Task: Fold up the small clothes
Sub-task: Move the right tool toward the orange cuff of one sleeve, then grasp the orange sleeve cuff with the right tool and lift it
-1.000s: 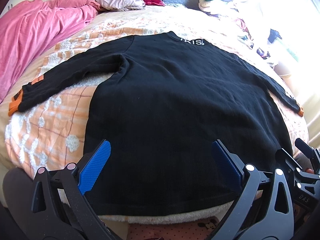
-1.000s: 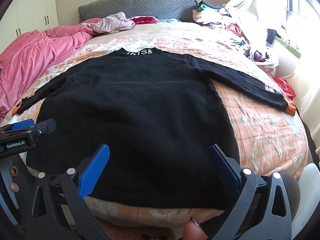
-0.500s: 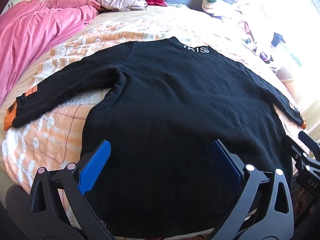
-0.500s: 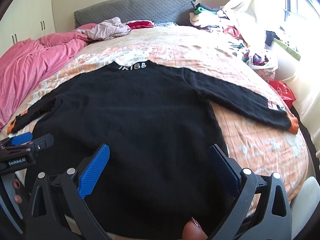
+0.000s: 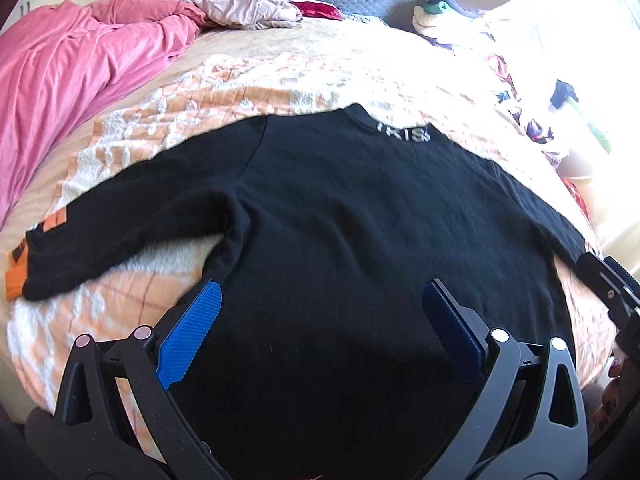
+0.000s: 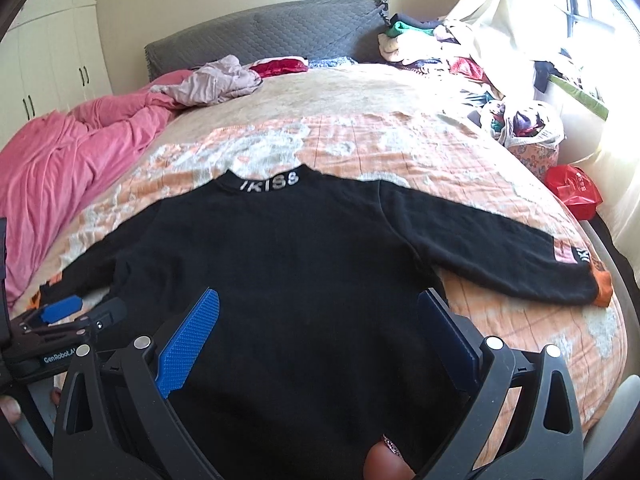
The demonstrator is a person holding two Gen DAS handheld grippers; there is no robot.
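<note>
Right wrist | plastic bag [image 6: 532, 136] holds clothes | sweater [image 6: 288, 264] flat on bed [image 6: 360, 120]

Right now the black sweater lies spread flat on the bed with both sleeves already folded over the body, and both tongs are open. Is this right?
Not quite. The black sweater lies flat, but both sleeves stretch outward, as the right wrist view shows. Both tongs are open.

- The sweater [image 6: 288, 264] lies flat on the bed [image 6: 400, 128], sleeves spread left and right.
- A blanket [image 6: 72, 152] lies at its left.
- Piled clothes [image 6: 432, 44] sit behind, right.
- The headboard [image 6: 264, 36] stands behind.
</note>
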